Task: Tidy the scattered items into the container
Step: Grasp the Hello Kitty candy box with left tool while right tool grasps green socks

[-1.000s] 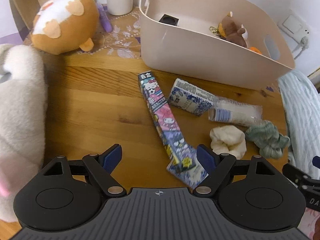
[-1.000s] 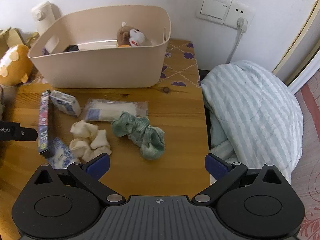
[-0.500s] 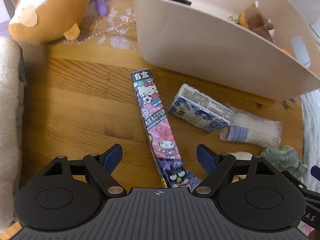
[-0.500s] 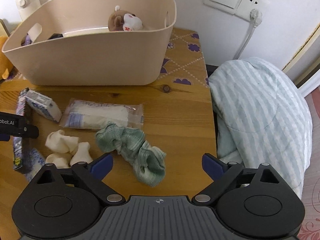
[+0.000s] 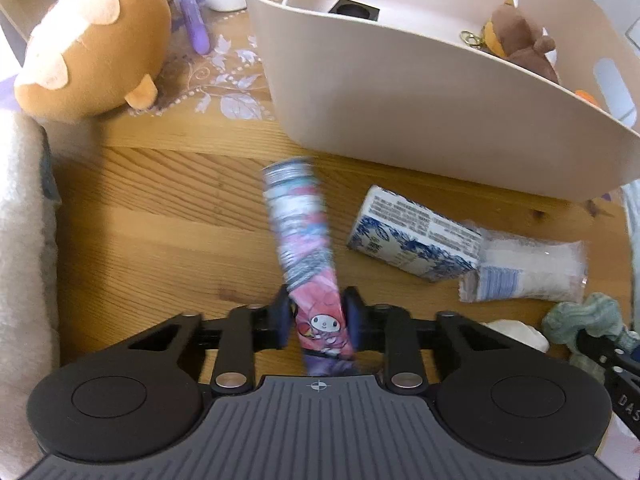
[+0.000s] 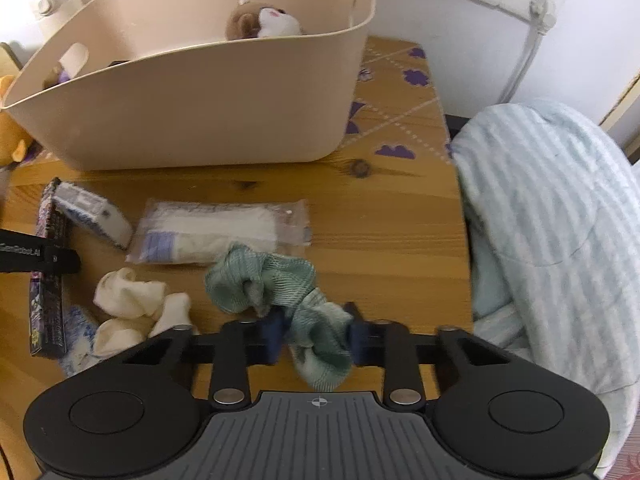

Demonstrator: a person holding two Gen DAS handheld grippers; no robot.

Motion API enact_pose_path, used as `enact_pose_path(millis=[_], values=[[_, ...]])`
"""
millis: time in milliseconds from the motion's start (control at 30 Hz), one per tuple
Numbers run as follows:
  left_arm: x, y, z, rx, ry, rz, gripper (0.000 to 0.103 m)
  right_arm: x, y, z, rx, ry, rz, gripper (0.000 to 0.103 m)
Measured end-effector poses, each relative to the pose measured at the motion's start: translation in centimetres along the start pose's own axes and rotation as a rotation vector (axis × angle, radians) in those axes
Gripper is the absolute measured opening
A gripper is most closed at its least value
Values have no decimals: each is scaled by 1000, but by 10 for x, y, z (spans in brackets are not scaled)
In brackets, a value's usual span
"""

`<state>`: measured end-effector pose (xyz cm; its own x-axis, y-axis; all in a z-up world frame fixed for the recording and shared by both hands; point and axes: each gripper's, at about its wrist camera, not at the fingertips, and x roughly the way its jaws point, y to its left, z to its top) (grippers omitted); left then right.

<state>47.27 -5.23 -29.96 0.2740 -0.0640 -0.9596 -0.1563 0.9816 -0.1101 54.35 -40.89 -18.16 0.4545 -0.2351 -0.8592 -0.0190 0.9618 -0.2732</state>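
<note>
On the wooden table (image 6: 392,216): we've got both grippers loaded at once.
Left gripper (image 5: 318,322): clamped on the long, flat cartoon-printed cardboard box (image 5: 304,248), far end blurred, pointing toward the bin.
Right gripper (image 6: 316,334): pinching the crumpled green ribbed-knit sock (image 6: 280,288), soft and floppy, low over the table.
Beige plastic bin (image 6: 224,96): smooth curved walls, with a brown plush keychain (image 5: 516,36) and a small black block (image 5: 354,9) inside.
Left to do, we judge: blue-and-white paper carton (image 5: 416,238), crinkly clear plastic packet (image 6: 224,230), cream socks (image 6: 136,304), all on the table.
</note>
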Motion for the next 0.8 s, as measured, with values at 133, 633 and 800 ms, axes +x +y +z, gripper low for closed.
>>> enact_pose_path(millis=[133,633,800], values=[[-1,4,-3,-12,2,0,23,-6,2,-3,-8,-11,17,15],[-66,18,-28,-43,-128,15,23,-65,3,-20,-15,-118,55,11],[-98,18,-36,-38,-178,-3,23,-95,4,-23,-28,-178,60,11]])
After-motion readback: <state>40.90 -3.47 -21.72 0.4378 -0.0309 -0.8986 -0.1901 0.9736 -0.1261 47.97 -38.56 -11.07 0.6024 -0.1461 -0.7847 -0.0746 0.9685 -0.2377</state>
